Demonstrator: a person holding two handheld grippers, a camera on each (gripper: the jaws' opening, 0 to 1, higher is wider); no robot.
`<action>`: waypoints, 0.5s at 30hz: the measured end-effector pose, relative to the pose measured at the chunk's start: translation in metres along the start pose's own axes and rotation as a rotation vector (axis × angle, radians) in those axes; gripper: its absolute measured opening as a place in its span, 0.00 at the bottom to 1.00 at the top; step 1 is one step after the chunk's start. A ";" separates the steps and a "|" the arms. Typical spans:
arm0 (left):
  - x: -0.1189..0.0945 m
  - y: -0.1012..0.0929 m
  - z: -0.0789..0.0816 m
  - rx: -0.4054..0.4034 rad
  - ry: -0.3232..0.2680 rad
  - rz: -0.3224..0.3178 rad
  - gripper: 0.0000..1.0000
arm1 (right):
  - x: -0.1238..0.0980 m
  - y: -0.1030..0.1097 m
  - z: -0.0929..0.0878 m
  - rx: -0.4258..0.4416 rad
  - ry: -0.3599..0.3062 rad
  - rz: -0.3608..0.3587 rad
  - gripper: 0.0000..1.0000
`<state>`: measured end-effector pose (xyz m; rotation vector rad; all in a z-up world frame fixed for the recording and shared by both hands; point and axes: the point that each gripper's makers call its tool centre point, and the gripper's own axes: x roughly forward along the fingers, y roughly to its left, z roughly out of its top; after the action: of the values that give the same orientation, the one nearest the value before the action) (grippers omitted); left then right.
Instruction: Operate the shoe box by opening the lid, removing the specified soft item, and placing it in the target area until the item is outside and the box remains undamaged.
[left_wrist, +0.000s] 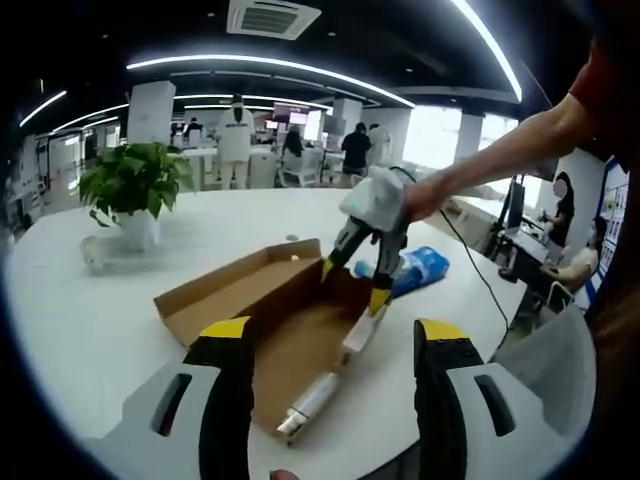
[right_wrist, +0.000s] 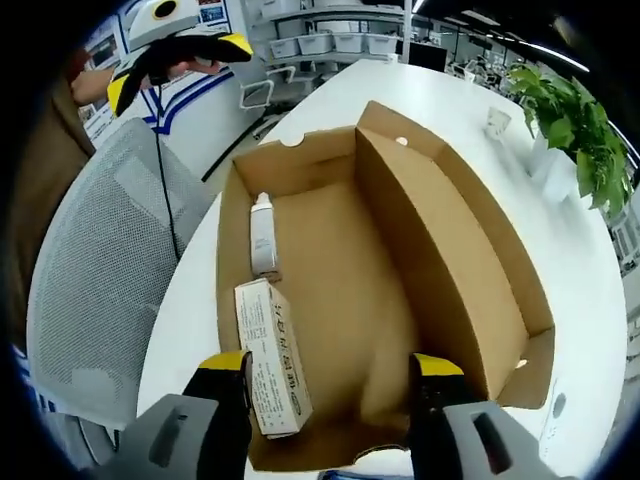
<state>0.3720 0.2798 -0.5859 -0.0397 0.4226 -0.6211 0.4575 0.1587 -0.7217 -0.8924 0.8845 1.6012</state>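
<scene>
The brown cardboard shoe box (left_wrist: 265, 290) lies open on the white table, its lid (right_wrist: 450, 260) folded out flat beside it. Inside rest a white bottle (right_wrist: 263, 235) and a white carton (right_wrist: 272, 355); both also show as the bottle (left_wrist: 312, 398) and carton (left_wrist: 360, 335). A soft blue-and-white pack (left_wrist: 415, 270) lies on the table just past the box. My right gripper (left_wrist: 352, 285) hangs open over the box, held by a person's hand, and its jaws (right_wrist: 330, 370) have nothing between them. My left gripper (left_wrist: 335, 340) is open, back from the box's near end, and appears as the left gripper (right_wrist: 175, 68) too.
A potted plant (left_wrist: 135, 185) stands at the table's far left. A grey mesh chair (right_wrist: 100, 280) sits against the table edge near the box. A cable (left_wrist: 480, 270) runs across the table's right side. People stand and sit in the office behind.
</scene>
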 end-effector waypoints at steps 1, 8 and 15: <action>0.000 0.001 0.000 -0.001 -0.001 0.002 0.64 | 0.002 0.002 0.000 -0.008 0.003 0.015 0.64; -0.002 0.005 0.003 -0.003 -0.007 0.012 0.64 | 0.014 0.006 -0.005 -0.067 0.056 0.040 0.60; -0.002 0.004 0.002 -0.007 -0.007 0.016 0.64 | 0.010 0.001 -0.005 -0.090 0.057 0.020 0.62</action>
<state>0.3738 0.2842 -0.5841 -0.0449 0.4179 -0.6038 0.4558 0.1587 -0.7321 -0.9997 0.8693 1.6504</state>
